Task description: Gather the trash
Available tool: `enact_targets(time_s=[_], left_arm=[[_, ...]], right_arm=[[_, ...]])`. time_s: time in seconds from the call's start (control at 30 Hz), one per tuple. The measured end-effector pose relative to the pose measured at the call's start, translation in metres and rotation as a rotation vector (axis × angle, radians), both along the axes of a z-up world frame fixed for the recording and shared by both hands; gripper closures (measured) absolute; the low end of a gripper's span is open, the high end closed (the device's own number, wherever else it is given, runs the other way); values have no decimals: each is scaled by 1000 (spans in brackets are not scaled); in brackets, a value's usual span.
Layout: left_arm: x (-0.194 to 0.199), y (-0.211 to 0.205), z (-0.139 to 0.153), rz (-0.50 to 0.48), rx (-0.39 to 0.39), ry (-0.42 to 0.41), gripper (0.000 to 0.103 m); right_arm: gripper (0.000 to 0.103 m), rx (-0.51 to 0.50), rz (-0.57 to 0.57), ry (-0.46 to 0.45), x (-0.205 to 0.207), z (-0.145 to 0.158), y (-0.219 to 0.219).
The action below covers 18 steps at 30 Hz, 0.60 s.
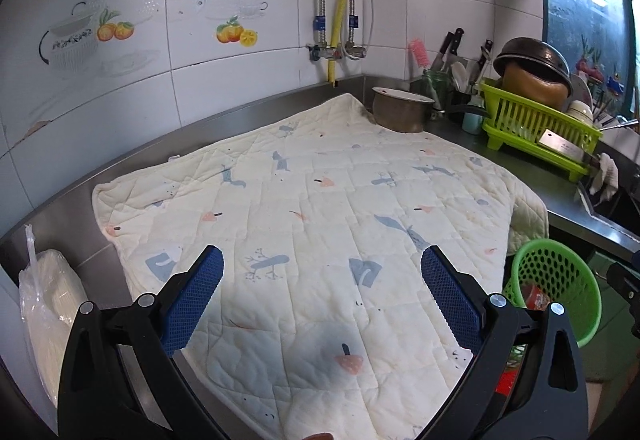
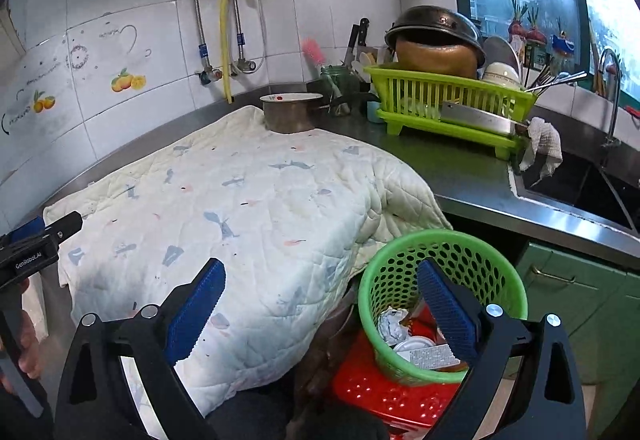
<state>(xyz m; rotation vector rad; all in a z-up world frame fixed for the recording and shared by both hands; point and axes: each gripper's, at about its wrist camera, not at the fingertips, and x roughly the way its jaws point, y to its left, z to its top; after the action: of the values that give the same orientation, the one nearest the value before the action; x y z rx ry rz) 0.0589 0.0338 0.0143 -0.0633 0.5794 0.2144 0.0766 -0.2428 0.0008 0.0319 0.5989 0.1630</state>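
A steel tabletop (image 1: 580,199) lies under a quilted cloth (image 1: 304,199); above it my left claw (image 1: 322,264) is spread and empty. My right claw (image 2: 320,276) gapes too, over the green basket (image 2: 384,280) holding crumpled trash (image 2: 390,324) on a red stool (image 2: 384,396).

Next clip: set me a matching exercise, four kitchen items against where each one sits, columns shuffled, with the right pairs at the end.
Items:
1. green perforated plastic basket
2. round metal pot
3. lime-green plastic dish rack
4. crumpled white paper ball

Places:
A. on the steel counter beside the sink
B. inside the basket
C. on a red plastic stool, below the counter edge
D. at the far corner of the quilted white cloth

Pairs: 1-C, 2-D, 3-A, 4-B
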Motion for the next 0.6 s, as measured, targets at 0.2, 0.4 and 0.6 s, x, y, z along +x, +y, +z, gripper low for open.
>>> enact_targets(time_s=[0.2,0.4,0.6], left_arm=[[-3,-2,-2,-2,9,-3,5],[-6,-2,-3,0,7,-5,5],[-12,-9,0,-46,0,-20,5]], right_arm=[[9,0,9,-12,-4,2,3],[9,-12,2,-29,-8,5,3],[9,-23,-1,-31,-8,5,5]])
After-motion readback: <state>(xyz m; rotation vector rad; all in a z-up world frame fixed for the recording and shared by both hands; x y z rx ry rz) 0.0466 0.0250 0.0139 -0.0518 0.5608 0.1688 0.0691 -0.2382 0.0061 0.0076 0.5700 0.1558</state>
